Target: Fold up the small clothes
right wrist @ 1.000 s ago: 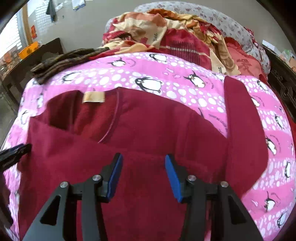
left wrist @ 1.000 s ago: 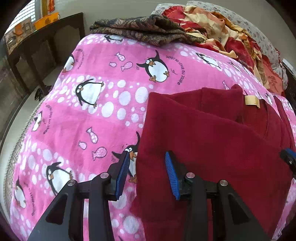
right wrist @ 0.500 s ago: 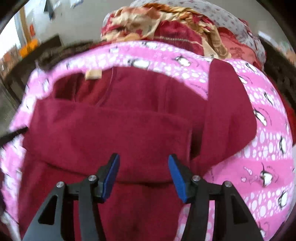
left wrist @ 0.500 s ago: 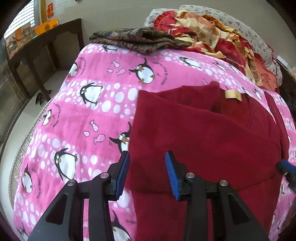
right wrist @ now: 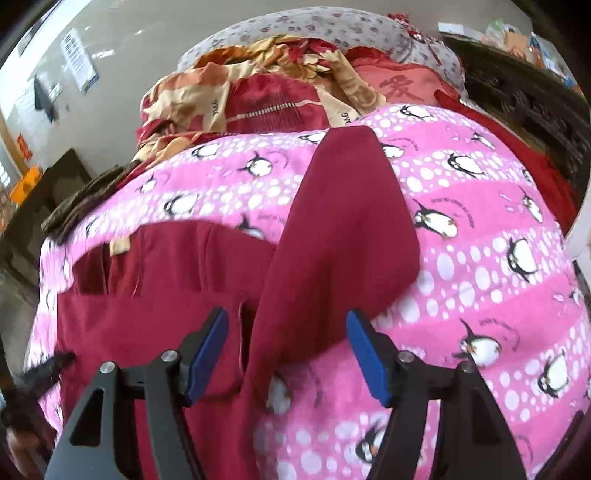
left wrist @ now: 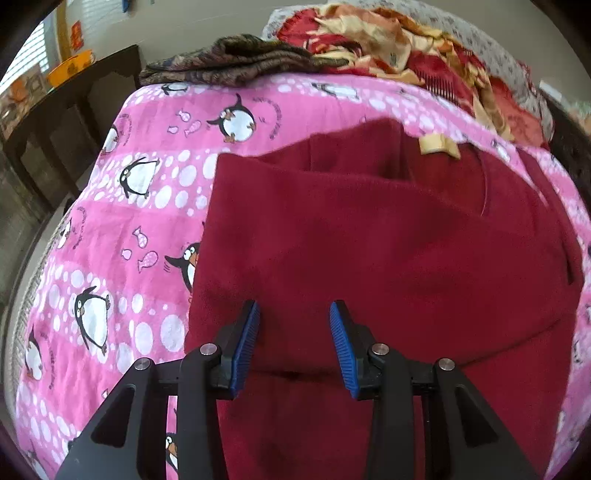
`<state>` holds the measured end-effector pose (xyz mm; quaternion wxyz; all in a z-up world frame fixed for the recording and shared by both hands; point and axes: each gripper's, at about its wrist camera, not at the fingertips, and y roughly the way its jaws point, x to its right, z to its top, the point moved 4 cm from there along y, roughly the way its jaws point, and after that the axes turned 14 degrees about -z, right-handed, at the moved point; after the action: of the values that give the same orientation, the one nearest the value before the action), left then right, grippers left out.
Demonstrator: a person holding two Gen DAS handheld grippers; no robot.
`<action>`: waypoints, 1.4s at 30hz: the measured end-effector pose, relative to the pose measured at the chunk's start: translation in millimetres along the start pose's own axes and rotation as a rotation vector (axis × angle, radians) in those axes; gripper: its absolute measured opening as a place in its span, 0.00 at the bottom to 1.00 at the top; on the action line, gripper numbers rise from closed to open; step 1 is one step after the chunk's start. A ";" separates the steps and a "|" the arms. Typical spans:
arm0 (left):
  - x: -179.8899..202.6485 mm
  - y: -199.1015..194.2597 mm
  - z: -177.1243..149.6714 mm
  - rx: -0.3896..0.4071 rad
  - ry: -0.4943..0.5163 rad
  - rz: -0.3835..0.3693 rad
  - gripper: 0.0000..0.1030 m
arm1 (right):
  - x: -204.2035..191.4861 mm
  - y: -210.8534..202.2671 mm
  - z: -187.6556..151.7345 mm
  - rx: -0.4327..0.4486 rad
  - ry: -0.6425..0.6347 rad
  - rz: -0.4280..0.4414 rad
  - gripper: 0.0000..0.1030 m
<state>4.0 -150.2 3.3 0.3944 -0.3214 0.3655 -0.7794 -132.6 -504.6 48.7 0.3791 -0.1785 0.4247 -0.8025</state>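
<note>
A dark red fleece garment [left wrist: 388, 251] lies spread on a bed covered by a pink blanket printed with penguins, fish and white dots [left wrist: 140, 206], and everything else is placed here against that garment. One flap of it is folded across the body, its straight edge running below the neckline, where a small tan label [left wrist: 439, 144] shows near the garment's far edge. In the right wrist view one long sleeve [right wrist: 343, 236] of the garment stretches out away from the body toward the head of the bed, lying flat on the pink blanket [right wrist: 480, 288].

The left gripper [left wrist: 293, 345], black with blue ribbed pads, hovers over the near left part of the garment; its jaws are spread apart with only red fabric visible beneath the gap, gripping nothing. The right gripper [right wrist: 288, 354], of the same build, is over the place where the sleeve joins the body; its jaws are likewise wide apart and empty. Whether either gripper's tips touch the cloth cannot be told.

Beyond the garment's far edge sits a folded dark brown patterned cloth [left wrist: 236, 59], and beside that a rumpled heap of red, cream and orange bedding [left wrist: 399, 48]. Further back still, a pale floral pillow [right wrist: 314, 26] rests against the wall. Off the garment's left side, past the bed edge, stands dark wooden furniture [left wrist: 74, 122].
</note>
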 end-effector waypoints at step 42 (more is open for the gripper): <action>3.9 -10.7 2.1 0.022 0.015 -0.013 0.19 | 11.4 27.1 120.5 0.096 0.000 0.071 0.09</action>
<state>-0.3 -149.7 14.1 0.3900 -0.3138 0.3575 -0.7884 -54.2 -588.6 95.5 0.4157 -0.1451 0.3917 -0.8079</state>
